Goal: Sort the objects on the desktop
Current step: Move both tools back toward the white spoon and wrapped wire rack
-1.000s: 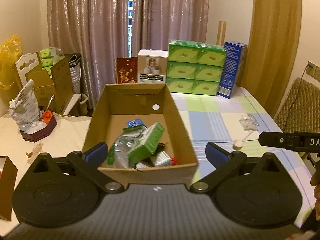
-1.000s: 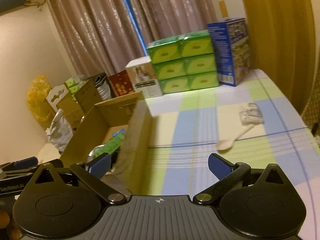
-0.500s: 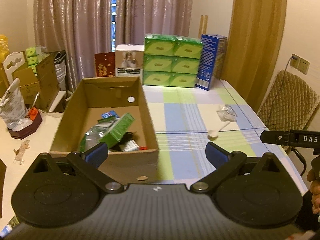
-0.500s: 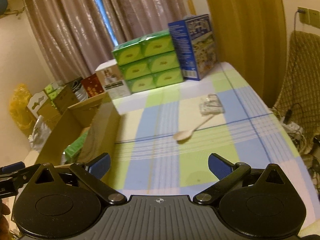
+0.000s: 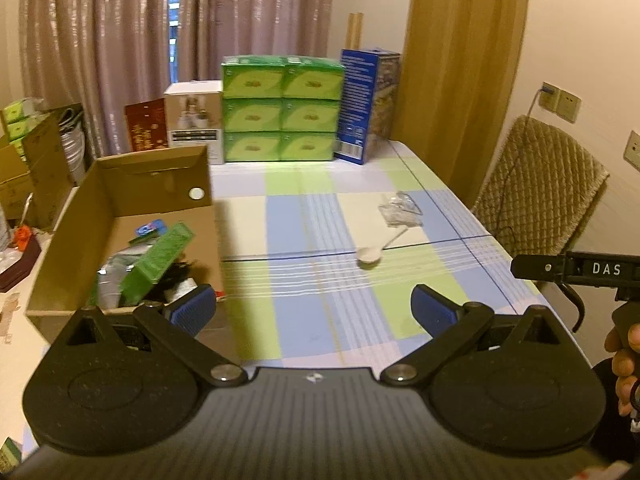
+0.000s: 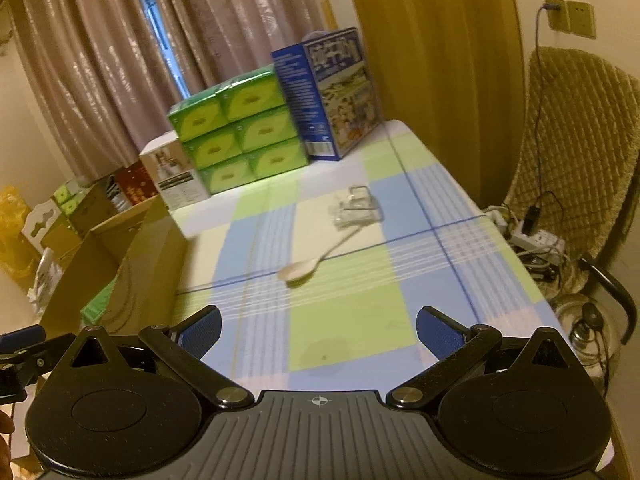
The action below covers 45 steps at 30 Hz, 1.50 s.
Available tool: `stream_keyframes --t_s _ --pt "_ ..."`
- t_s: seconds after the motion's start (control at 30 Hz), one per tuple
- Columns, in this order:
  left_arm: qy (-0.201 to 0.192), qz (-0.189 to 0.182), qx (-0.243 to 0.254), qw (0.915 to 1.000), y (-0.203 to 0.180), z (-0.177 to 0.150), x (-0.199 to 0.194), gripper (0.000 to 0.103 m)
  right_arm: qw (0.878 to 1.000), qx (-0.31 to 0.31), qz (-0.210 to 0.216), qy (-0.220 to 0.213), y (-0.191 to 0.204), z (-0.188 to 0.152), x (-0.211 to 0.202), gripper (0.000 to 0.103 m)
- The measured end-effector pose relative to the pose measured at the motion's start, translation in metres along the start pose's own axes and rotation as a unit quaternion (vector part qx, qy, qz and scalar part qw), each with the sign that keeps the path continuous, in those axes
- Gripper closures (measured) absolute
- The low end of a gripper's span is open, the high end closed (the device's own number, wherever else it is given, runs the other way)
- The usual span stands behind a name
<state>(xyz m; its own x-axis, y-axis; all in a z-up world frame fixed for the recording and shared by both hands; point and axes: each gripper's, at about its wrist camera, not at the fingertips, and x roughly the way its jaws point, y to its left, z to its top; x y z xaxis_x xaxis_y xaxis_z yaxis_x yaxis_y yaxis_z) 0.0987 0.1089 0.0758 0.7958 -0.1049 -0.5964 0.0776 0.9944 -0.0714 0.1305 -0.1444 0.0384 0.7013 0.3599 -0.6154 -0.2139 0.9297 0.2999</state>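
A pale wooden spoon (image 5: 378, 248) lies on the checked tablecloth (image 5: 312, 320), with a clear plastic wrapper (image 5: 400, 210) at its handle end; both also show in the right wrist view, spoon (image 6: 316, 262) and wrapper (image 6: 354, 208). An open cardboard box (image 5: 120, 196) on the left holds a green carton (image 5: 160, 258) and other small items. My left gripper (image 5: 314, 310) is open and empty, above the table's near edge beside the box. My right gripper (image 6: 318, 330) is open and empty, in front of the spoon and well short of it.
Stacked green tissue boxes (image 5: 280, 110), a blue box (image 5: 366, 104) and a white box (image 5: 194, 120) stand at the table's far end. A padded chair (image 5: 536, 184) is at the right edge. Power strips and cables (image 6: 536, 240) lie on the floor.
Both grippers have swung right, away from the cardboard box, and pulled back. The spoon and wrapper now sit nearer the middle of both views. Both stay open.
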Motion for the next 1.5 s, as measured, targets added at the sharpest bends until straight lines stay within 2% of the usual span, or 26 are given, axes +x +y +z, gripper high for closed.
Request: stream_keyframes --t_s 0.4,0.77,0.93,1.03,1.33,1.5 --pt "0.015 -0.028 0.043 0.9986 -0.031 0.005 0.045 0.001 1.000 0.000 -0.015 -0.003 -0.029 0.010 0.028 0.002" --pt "0.025 -0.062 0.090 0.9937 -0.049 0.007 0.126 0.001 0.999 -0.017 -0.034 -0.001 -0.058 0.023 0.089 0.002" --pt "0.033 -0.069 0.097 0.9924 -0.048 0.006 0.170 0.002 0.998 -0.041 -0.037 -0.002 -0.063 0.027 0.121 0.002" --pt "0.031 -0.077 0.102 0.9914 -0.048 0.005 0.193 0.002 0.999 -0.036 -0.031 0.004 -0.066 0.031 0.137 0.002" --pt "0.042 -0.094 0.134 0.9856 -0.052 0.008 0.240 0.005 0.998 -0.051 -0.026 -0.001 -0.069 0.052 0.178 0.002" --pt "0.053 -0.098 0.131 0.9851 -0.052 0.007 0.266 0.011 0.998 -0.054 -0.041 0.004 -0.080 0.057 0.198 0.004"
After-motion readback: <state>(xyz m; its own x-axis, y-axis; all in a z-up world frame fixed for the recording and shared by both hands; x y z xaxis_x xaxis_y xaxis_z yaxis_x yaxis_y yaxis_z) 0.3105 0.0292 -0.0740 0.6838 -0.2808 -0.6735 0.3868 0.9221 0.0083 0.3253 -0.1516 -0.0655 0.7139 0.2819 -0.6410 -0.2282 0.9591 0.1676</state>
